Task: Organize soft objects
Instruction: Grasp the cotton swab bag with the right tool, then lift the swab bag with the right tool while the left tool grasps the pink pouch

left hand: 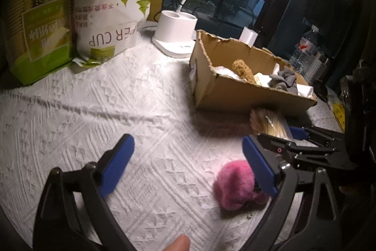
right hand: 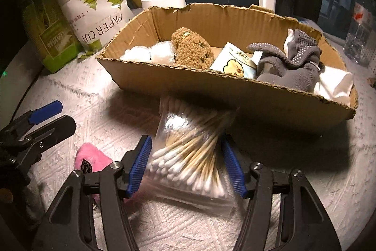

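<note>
Left wrist view: the left gripper [left hand: 188, 164] stood spread and empty over the white cloth [left hand: 94, 124], the pink plush [left hand: 235, 185] just beside its right finger.

Right wrist view: the right gripper [right hand: 186, 166] straddled the cotton swab bag [right hand: 192, 152]; whether the pads pressed could not be told. Judged step: grasping. Next: lift into the cardboard box [right hand: 211, 95], which held a brown plush [right hand: 191, 48], tissue packet [right hand: 235, 66] and grey gloves [right hand: 291, 62].

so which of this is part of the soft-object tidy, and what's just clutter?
Job:
cotton swab bag
pink plush
cardboard box
brown plush
grey socks

Clutter:
paper cup pack
desk lamp
water bottle
</note>
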`<state>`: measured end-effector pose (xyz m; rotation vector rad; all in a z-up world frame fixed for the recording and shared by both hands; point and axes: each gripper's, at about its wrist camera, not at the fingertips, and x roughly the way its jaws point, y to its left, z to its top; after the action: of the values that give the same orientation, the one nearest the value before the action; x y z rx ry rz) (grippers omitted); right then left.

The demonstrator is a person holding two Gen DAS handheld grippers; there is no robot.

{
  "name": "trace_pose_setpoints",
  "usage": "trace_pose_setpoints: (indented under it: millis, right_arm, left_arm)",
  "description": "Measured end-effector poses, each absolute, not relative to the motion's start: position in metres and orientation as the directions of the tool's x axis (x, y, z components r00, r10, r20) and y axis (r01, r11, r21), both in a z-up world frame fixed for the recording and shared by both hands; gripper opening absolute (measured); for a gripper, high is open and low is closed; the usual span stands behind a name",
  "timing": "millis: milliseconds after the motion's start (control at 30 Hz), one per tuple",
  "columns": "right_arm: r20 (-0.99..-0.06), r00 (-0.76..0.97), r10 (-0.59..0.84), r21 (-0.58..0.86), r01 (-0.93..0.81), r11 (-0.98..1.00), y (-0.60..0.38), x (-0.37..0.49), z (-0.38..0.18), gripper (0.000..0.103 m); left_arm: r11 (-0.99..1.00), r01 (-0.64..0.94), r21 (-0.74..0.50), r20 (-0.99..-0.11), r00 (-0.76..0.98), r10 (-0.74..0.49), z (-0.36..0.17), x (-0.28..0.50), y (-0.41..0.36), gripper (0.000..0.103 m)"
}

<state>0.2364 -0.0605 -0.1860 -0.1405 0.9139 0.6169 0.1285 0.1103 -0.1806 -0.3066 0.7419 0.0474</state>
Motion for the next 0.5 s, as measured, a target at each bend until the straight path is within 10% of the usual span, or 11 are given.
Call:
trace_pose_setpoints:
  millis: [500]
  right_arm:
    - [-0.732,0.501,0.462,0.138,-0.555,0.82,-0.093,0.217,-0.167,0.045]
  left_arm:
    - [0.97,-0.06,-0.234,-0.696,0.708,-0.123,-0.181,0.129,0.064,0.094]
